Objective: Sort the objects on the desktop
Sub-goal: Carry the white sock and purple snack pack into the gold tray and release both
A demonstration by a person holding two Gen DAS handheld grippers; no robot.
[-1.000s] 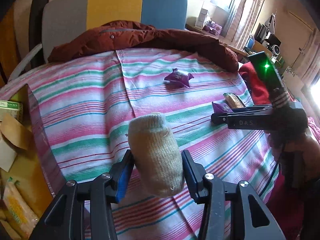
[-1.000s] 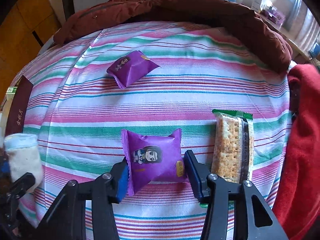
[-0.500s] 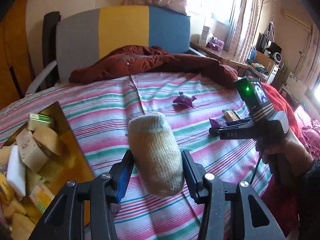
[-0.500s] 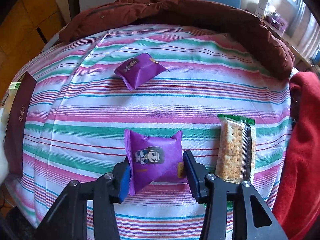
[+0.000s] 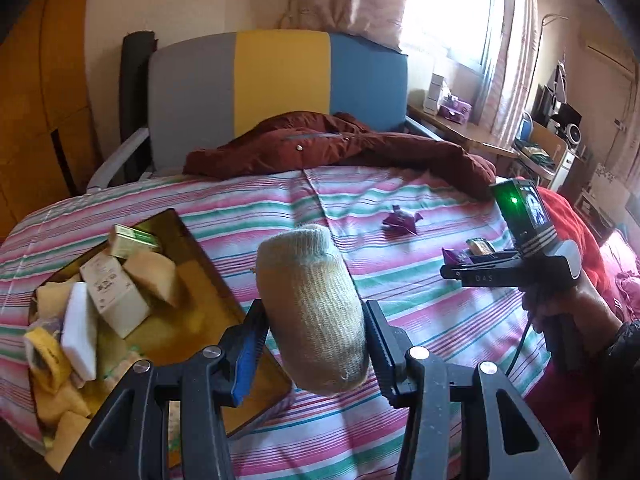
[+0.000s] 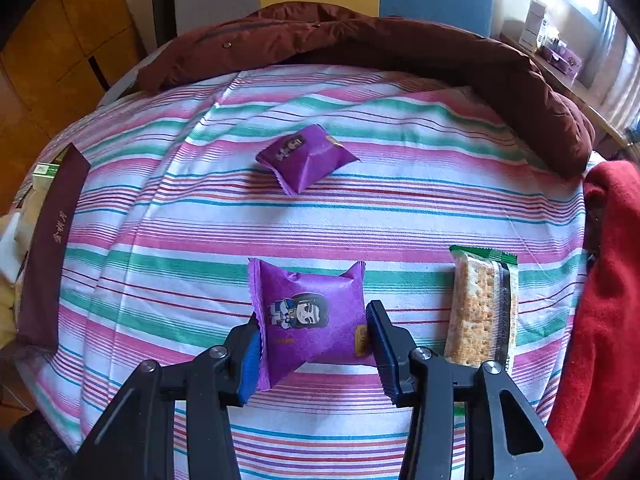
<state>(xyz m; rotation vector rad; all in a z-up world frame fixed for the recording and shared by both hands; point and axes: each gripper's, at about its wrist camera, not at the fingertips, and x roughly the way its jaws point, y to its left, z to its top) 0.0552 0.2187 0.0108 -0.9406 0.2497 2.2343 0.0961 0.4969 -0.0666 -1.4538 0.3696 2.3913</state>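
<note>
My left gripper (image 5: 314,334) is shut on a rolled cream knitted sock (image 5: 314,312) and holds it in the air above the striped bed, just right of a golden box (image 5: 192,280) with several packets and sponges in it. My right gripper (image 6: 314,338) is shut on a purple snack packet (image 6: 310,316) and holds it over the bed. It shows from the side in the left wrist view (image 5: 500,270). A second purple packet (image 6: 306,158) lies farther back. A cracker packet (image 6: 482,308) lies to the right.
A brown jacket (image 6: 360,46) lies across the far side of the bed. A red cloth (image 6: 604,280) covers the right edge. The box's dark side (image 6: 52,248) is at the left. A chair with grey, yellow and blue panels (image 5: 280,88) stands behind.
My left gripper has lifted and swung left with the sock, bringing the golden box into full view. My right gripper has kept hold of the purple packet and drawn back slightly.
</note>
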